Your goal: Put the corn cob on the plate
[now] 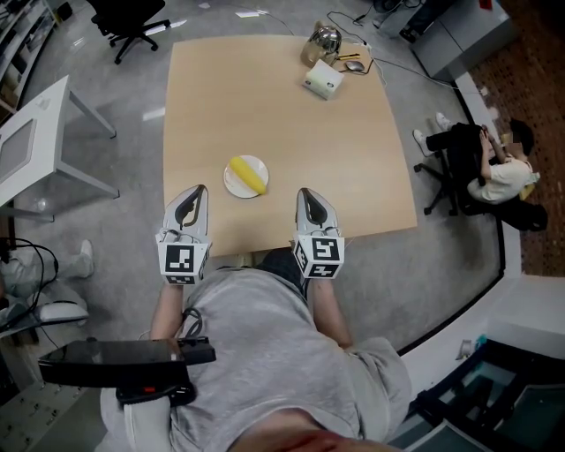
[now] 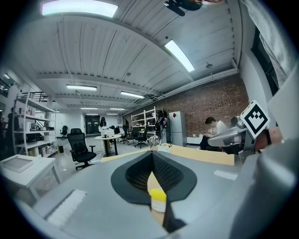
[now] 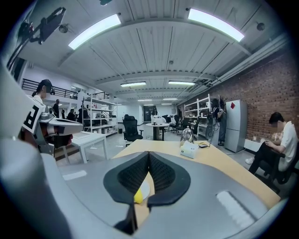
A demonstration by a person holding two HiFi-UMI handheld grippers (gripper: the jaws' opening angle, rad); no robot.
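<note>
Corn cob (image 1: 248,175) is lying diagonally on plate (image 1: 231,182) at table's (image 1: 265,106) near edge — we're flanking it, left gripper (image 1: 199,191) and right gripper (image 1: 303,192) both pressed together, empty.

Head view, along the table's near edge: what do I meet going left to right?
In order: left gripper → small white round plate with the yellow corn cob lying on it → right gripper.

- I have two grippers in my hands: the left gripper (image 1: 199,189) and the right gripper (image 1: 304,192).
- One corn cob (image 1: 248,175).
- One white plate (image 1: 230,184).
- One counter (image 1: 291,132).
- One white box (image 1: 323,79).
- One shiny metal vessel (image 1: 326,40).
- One black office chair (image 1: 132,22).
- One white side table (image 1: 35,132).
- One seated person (image 1: 499,172).
</note>
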